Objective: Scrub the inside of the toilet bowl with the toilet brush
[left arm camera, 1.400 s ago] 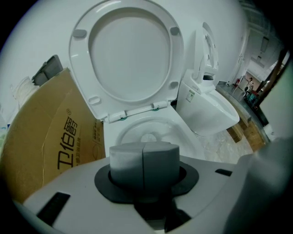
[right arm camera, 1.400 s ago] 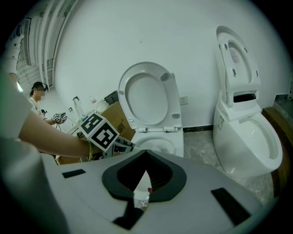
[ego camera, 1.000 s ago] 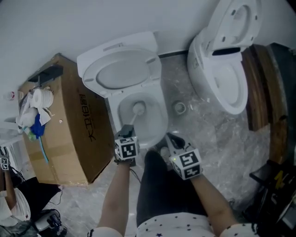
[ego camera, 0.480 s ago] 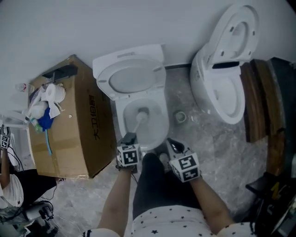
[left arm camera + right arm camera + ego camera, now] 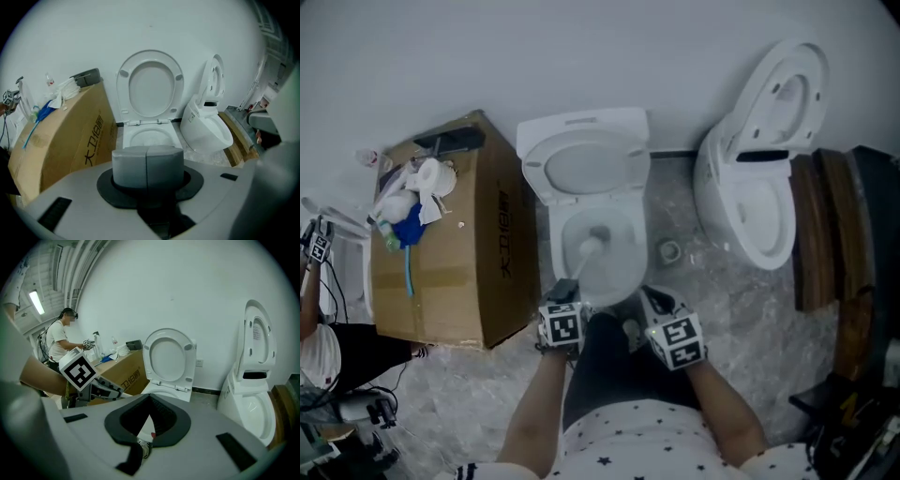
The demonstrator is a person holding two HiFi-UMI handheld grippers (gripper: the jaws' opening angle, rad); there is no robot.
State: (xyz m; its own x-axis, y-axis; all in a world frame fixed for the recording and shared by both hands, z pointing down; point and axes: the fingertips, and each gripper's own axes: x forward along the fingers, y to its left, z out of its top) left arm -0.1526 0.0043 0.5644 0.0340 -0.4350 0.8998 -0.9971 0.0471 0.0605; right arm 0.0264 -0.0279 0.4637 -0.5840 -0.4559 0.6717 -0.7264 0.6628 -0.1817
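The white toilet (image 5: 623, 272) stands open in the middle of the head view, its lid (image 5: 586, 169) raised against the wall. The toilet brush (image 5: 596, 238) has its head down in the bowl, and its pale handle runs back to my left gripper (image 5: 566, 289) at the bowl's front rim. That gripper is shut on the handle. In the left gripper view its grey pads (image 5: 131, 164) meet at a seam and hide the handle, with the toilet (image 5: 149, 137) beyond. My right gripper (image 5: 649, 298) hangs open and holds nothing right of the bowl; its jaws (image 5: 149, 420) gape over a shoe.
A large cardboard box (image 5: 450, 253) with tissue and bottles on top stands left of the toilet. A second toilet (image 5: 759, 197) with raised lid stands at the right, wooden planks (image 5: 825, 234) beyond it. A small round fitting (image 5: 670, 251) lies on the floor. A person (image 5: 58, 341) works far left.
The head view has swung, so the toilet and box now sit farther right and higher. The brush head stays in the bowl with my left gripper on its handle. The right gripper stays open.
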